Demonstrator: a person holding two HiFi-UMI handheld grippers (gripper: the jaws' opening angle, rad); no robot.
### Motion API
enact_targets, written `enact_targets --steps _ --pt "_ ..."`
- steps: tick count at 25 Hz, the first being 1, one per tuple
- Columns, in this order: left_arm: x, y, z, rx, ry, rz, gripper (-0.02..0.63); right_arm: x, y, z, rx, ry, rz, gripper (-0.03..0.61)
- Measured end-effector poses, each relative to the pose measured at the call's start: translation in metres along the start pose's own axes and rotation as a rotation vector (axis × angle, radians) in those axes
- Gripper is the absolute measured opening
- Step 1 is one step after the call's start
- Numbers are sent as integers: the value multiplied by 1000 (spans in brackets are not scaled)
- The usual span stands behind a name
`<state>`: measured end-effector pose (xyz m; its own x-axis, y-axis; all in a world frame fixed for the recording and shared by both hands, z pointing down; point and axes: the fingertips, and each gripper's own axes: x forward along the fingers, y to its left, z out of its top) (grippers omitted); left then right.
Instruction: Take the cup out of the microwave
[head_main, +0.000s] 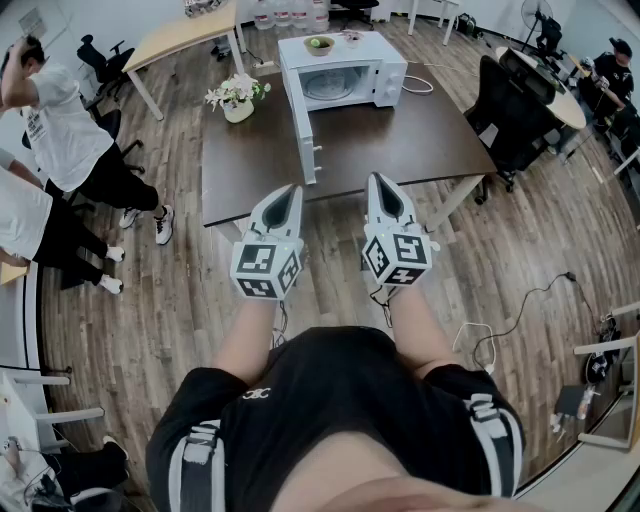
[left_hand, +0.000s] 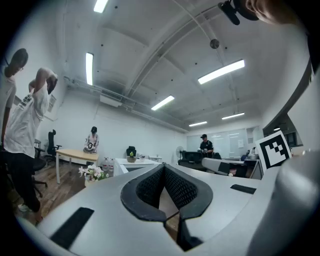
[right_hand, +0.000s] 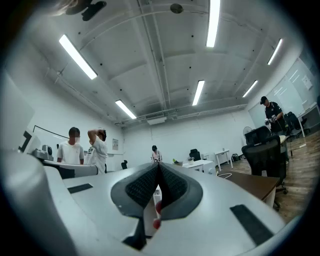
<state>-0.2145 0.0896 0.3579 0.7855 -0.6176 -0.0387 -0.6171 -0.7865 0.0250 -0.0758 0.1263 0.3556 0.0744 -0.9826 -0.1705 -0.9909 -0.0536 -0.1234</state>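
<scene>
A white microwave (head_main: 345, 72) stands at the far side of a dark table (head_main: 400, 140), its door (head_main: 305, 135) swung open toward me. Inside I make out only a round glass plate (head_main: 330, 86); no cup shows in the cavity from here. My left gripper (head_main: 290, 190) and right gripper (head_main: 378, 180) hover side by side over the table's near edge, pointing at the microwave. Both are shut with nothing held. In the left gripper view the left gripper (left_hand: 163, 166) has its tips together, and in the right gripper view the right gripper (right_hand: 158, 164) does too.
A bowl holding something green (head_main: 320, 44) sits on top of the microwave. A flower pot (head_main: 238, 100) stands at the table's far left corner. A black office chair (head_main: 510, 110) is at the right of the table. People (head_main: 60, 130) stand at the left, and cables (head_main: 520, 310) lie on the floor.
</scene>
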Motion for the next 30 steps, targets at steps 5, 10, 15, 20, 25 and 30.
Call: enact_targets --steps 5,10,15,20,25,30 --pt "-3 3 1 -4 1 -9 2 -1 4 -1 4 6 -14 0" --pt "-2 12 2 -9 -5 -27 2 6 12 -5 -11 22 -34 0" --pt "-6 24 -3 -16 2 -52 2 6 19 -6 -19 12 -72 0" --pt "-2 27 -8 -21 9 -72 2 7 16 -13 -20 29 -97 0" --pt "12 31 -9 -20 3 -79 2 18 7 -15 -27 25 -105 0" --pt "41 38 -15 -3 -3 -74 2 45 -13 -22 -32 14 -106 0"
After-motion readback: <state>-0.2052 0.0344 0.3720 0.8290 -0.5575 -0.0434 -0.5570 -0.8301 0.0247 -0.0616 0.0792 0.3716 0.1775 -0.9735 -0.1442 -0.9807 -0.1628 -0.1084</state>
